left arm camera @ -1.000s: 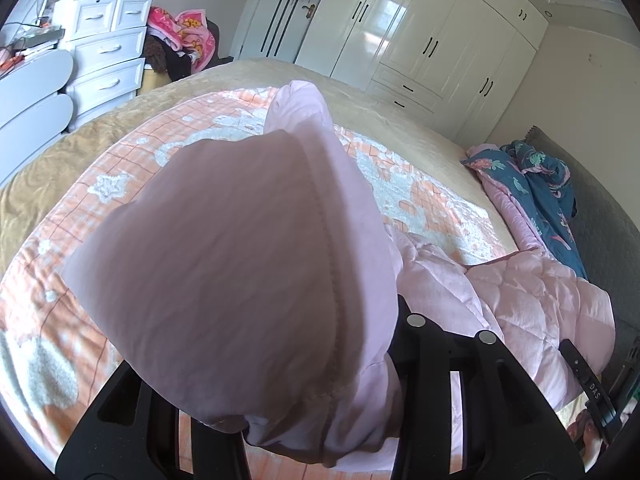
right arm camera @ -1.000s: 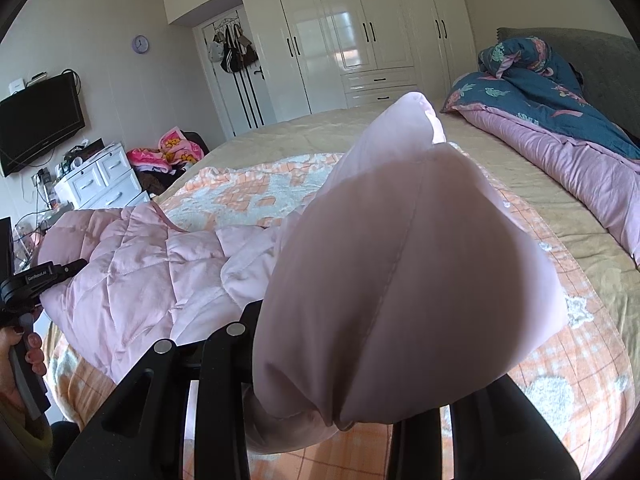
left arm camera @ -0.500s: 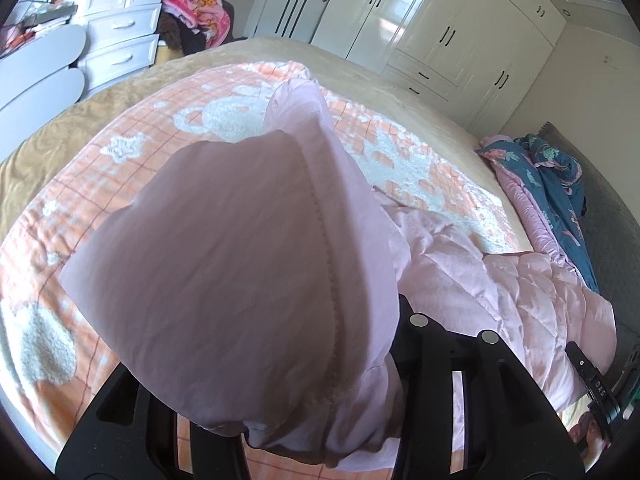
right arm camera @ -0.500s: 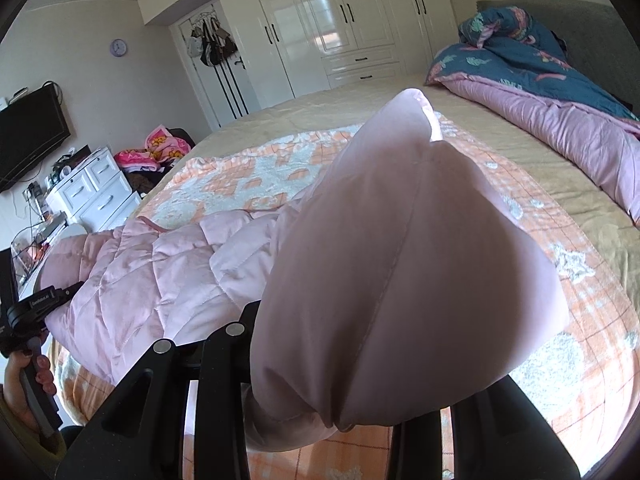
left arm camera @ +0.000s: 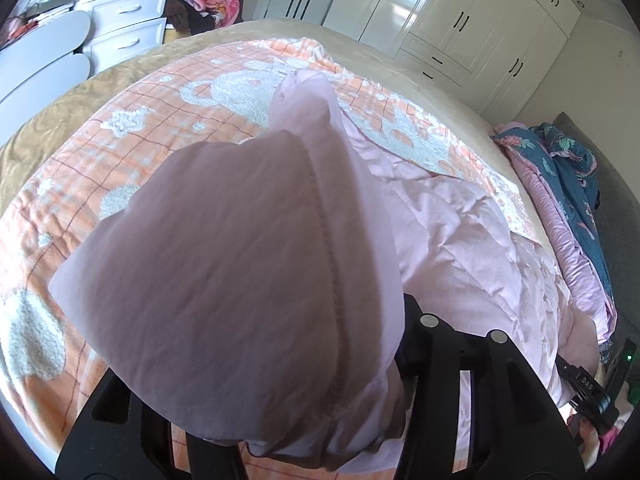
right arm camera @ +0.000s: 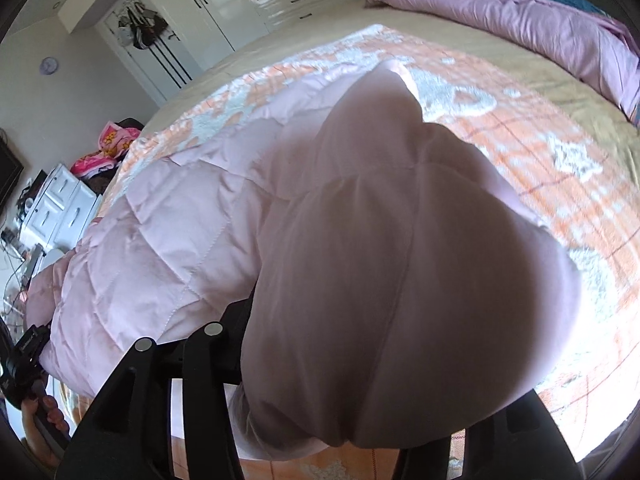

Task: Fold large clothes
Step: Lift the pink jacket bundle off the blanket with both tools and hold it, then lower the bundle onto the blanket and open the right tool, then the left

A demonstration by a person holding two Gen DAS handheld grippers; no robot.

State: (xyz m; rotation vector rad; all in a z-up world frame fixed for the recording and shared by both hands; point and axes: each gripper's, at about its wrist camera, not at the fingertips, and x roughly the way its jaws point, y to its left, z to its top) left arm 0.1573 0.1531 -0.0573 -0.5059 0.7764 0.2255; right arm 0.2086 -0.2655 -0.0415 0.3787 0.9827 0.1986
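One pink quilted jacket (left arm camera: 472, 240) lies on the bed (left arm camera: 48, 128), on an orange-and-white checked blanket (left arm camera: 168, 128), and a puffed fold of it fills the centre of each wrist view. In the left view the fold drapes over the left gripper (left arm camera: 304, 432) at the bottom of the frame, and the rest of the jacket runs off to the right and slightly up toward the pillow end. In the right view the matching fold covers the right gripper (right arm camera: 340, 432), and the jacket's body stretches away to the left of the frame. So its long axis appears to lie across from one gripper to the other, with each gripper at one end of the lifted edge and neither clearly nearer the bulk. Both grippers have just been opening with the cloth between their fingers. The fingertips are buried under fabric, so I cannot tell whether the pads still pinch it or have let go. The coming move likely turns on laying this edge forward onto the jacket's lower layer. Counted: one jacket, two grippers, one blanket, one rolled blue-and-pink duvet (right arm camera: 540, 12) at the upper right of the right view, one white wardrobe (left arm camera: 460, 20) along the top, and one white drawer unit (left arm camera: 120, 16) at the upper left of the left view.
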